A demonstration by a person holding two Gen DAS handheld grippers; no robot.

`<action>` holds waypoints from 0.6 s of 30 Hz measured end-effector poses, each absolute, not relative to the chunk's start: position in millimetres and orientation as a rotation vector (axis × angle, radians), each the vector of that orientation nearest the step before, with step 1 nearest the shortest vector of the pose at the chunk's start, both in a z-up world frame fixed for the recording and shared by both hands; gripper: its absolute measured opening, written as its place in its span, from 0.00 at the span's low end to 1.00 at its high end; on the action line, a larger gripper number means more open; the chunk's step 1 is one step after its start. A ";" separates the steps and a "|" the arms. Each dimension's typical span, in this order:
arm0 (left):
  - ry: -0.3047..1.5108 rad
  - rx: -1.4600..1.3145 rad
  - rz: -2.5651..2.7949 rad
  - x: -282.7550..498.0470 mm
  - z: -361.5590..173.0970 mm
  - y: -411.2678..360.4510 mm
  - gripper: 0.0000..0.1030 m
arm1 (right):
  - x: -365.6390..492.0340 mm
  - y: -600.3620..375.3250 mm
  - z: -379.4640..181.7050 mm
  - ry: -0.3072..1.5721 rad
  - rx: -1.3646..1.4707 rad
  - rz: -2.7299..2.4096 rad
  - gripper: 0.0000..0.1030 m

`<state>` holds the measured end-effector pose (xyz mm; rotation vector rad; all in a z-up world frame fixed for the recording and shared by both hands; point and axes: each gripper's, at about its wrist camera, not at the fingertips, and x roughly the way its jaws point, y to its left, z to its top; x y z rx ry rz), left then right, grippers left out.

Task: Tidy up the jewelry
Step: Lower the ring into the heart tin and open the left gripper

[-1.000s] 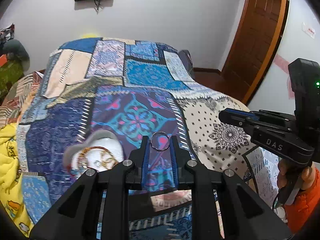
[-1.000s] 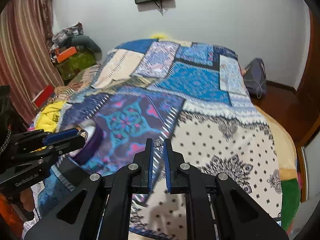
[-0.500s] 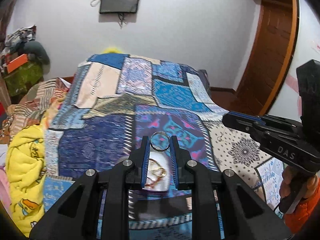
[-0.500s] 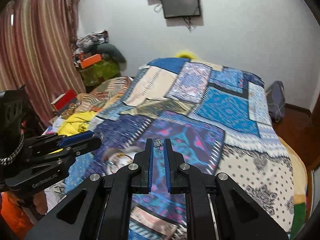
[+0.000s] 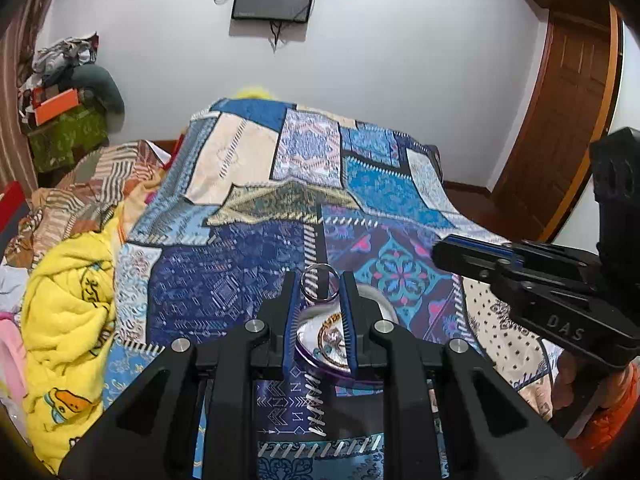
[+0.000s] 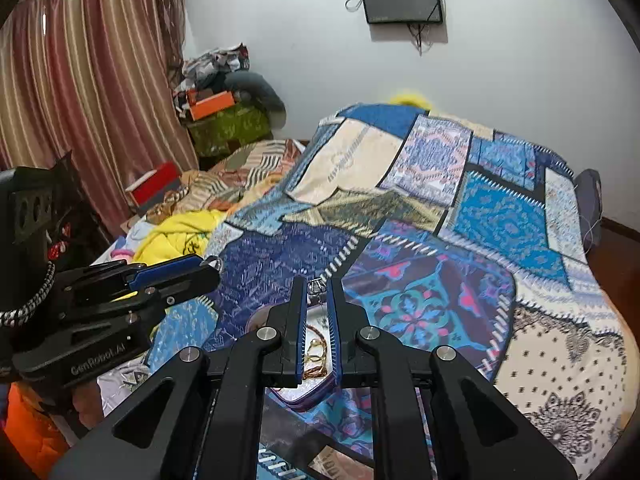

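Observation:
My left gripper (image 5: pixel 319 282) is shut on a silver ring (image 5: pixel 319 289), held upright at its fingertips above a purple-rimmed jewelry tray (image 5: pixel 340 372) with gold pieces (image 5: pixel 332 334) inside. My right gripper (image 6: pixel 317 286) is shut on a small silver earring (image 6: pixel 316 289) above the same tray (image 6: pixel 300 402), where gold bangles (image 6: pixel 316 354) lie. Each gripper shows in the other's view: the right one (image 5: pixel 440 250) to the right, the left one (image 6: pixel 210 266) to the left, both close over the tray.
A patchwork bedspread (image 5: pixel 360 184) covers the bed. A yellow blanket (image 5: pixel 68 312) and piled clothes lie at the left. A wooden door (image 5: pixel 560 128) stands at the right, a curtain (image 6: pixel 80 112) at the left, a wall screen (image 5: pixel 274 0) behind.
Both grippers moved back and rose over the tray, which now sits right under their fingertips. The ring and earring stayed gripped.

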<state>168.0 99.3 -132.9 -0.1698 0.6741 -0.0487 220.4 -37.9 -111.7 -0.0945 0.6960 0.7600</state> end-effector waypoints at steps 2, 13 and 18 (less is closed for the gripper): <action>0.689 -0.173 -0.057 170.0 -139.5 98.2 0.18 | 223.4 -32.9 -119.8 0.717 -0.101 0.764 0.09; 0.770 -0.179 -0.125 194.2 -175.9 84.9 0.18 | 234.4 -23.0 -156.5 0.812 -0.148 0.758 0.09; 0.790 -0.175 -0.144 204.6 -185.2 77.8 0.18 | 237.7 -24.9 -166.5 0.838 -0.156 0.750 0.09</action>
